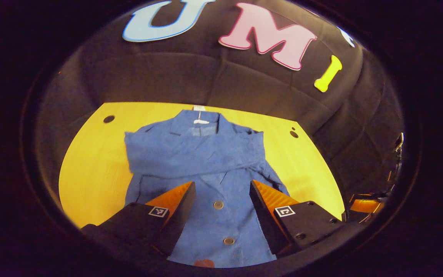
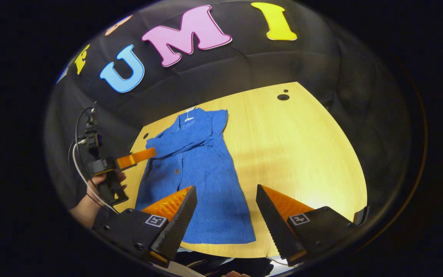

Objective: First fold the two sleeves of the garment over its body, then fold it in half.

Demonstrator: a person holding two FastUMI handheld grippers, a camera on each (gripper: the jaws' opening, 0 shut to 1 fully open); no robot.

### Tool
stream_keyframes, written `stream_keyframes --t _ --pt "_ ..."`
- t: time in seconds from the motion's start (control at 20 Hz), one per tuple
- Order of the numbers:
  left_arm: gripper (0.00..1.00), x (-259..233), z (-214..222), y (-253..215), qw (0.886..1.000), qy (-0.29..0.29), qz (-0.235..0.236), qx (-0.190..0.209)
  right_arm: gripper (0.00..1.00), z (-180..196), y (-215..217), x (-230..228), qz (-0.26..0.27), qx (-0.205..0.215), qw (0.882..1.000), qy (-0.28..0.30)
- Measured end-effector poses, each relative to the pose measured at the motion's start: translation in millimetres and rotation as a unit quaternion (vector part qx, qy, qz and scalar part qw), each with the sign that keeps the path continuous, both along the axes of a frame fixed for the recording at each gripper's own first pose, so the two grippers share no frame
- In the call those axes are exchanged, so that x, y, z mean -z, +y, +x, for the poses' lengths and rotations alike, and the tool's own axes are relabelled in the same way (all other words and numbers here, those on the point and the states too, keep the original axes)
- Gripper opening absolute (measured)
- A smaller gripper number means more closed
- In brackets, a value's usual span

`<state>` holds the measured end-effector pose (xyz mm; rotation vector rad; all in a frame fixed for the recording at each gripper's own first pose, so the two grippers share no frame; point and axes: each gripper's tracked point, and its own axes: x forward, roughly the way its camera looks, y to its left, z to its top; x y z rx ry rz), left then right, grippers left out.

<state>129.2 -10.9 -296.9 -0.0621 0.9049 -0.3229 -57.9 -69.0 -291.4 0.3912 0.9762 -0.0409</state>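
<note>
Both sleeves look folded across the blue garment, flat on the yellow worktop; halving seems next; left tongs and right tongs hover spread, empty; hem corners need pinching.

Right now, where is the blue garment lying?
The blue garment lies flat on the yellow table, collar toward the booth wall. In the right gripper view it sits left of centre, with the left gripper at its left edge.

Ahead of my fingers lies a yellow wooden tabletop with small dark round holes near its far corners, and beyond its far edge hangs the black quilted cloth wall.
</note>
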Motion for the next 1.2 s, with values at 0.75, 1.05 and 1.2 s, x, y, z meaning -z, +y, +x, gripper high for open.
stream_keyframes --t 0.75,1.05,1.2 --pt "0.83 90.0 -158.7 170.5 0.962 0.227 0.075 -0.129 1.00 -53.2 36.6 100.9 -0.033 -0.078 0.973 0.213" --pt "0.83 105.7 -170.0 180.6 0.949 0.270 0.123 -0.105 0.90 -72.7 27.3 120.9 -0.037 -0.068 0.957 0.280" --pt "0.83 106.7 -171.6 181.0 0.942 0.289 0.147 -0.084 1.00 -82.8 24.8 130.1 -0.031 -0.050 0.948 0.312"
